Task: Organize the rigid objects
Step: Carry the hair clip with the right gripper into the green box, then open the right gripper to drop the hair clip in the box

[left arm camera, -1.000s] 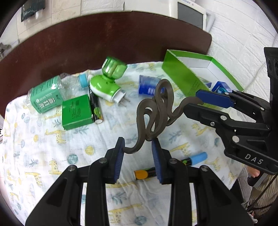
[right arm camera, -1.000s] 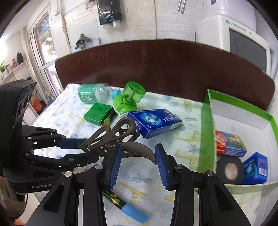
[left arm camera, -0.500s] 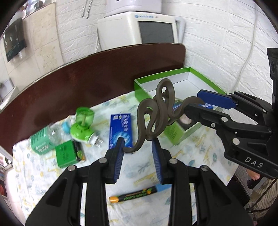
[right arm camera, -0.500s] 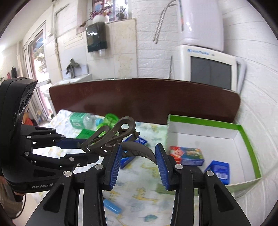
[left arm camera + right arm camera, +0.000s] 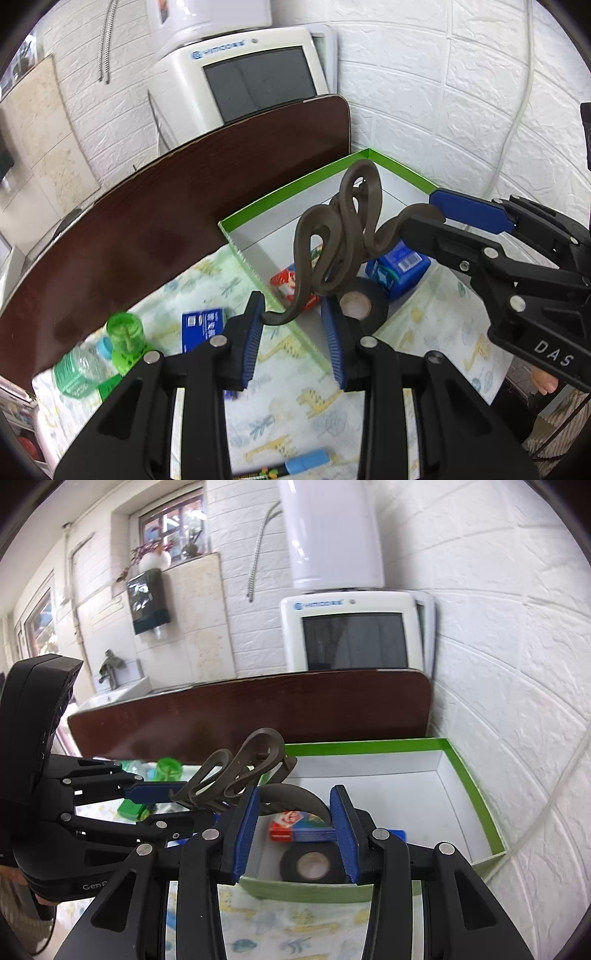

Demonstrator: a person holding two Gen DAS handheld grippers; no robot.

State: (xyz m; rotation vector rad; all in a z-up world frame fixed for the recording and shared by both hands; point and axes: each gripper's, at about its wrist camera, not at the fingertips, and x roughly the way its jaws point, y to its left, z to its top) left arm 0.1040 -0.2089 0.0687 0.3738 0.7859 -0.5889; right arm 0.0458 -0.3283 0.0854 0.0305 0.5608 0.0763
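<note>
Left wrist view: we are holding the left gripper (image 5: 293,341) above the near-left wall of the green box (image 5: 295,188). Its pads are standing narrow, with one curled end of the dark wavy hair clip (image 5: 334,240) sitting between them; it is touching the left pad, and we cannot tell whether the right pad is pressing it. The right gripper (image 5: 432,218) is coming in from the right and is clamping the clip's other end between its blue pad and its black finger. The clip is hanging in the air over the box, clear of the contents. Inside the box we are seeing a red packet (image 5: 286,282), a blue packet (image 5: 400,264) and a roll of black tape (image 5: 373,301). Left of the box, on the printed cloth (image 5: 295,406), a blue carton (image 5: 203,325), a green plug-in device (image 5: 123,339) and a clear bottle with a green label (image 5: 79,371) are lying near the brown headboard (image 5: 147,240). A marker with a blue cap (image 5: 295,463) is lying at the near edge.

Right wrist view: the right gripper (image 5: 293,829) is pointing into the box (image 5: 476,786), jaws partly apart, with the clip's broad curved end (image 5: 291,797) spanning them. The left gripper (image 5: 162,801) is reaching in from the left, holding the looped end (image 5: 236,771). The red packet (image 5: 295,823) and the tape (image 5: 310,866) are lying near the near wall, below the pads.
</note>
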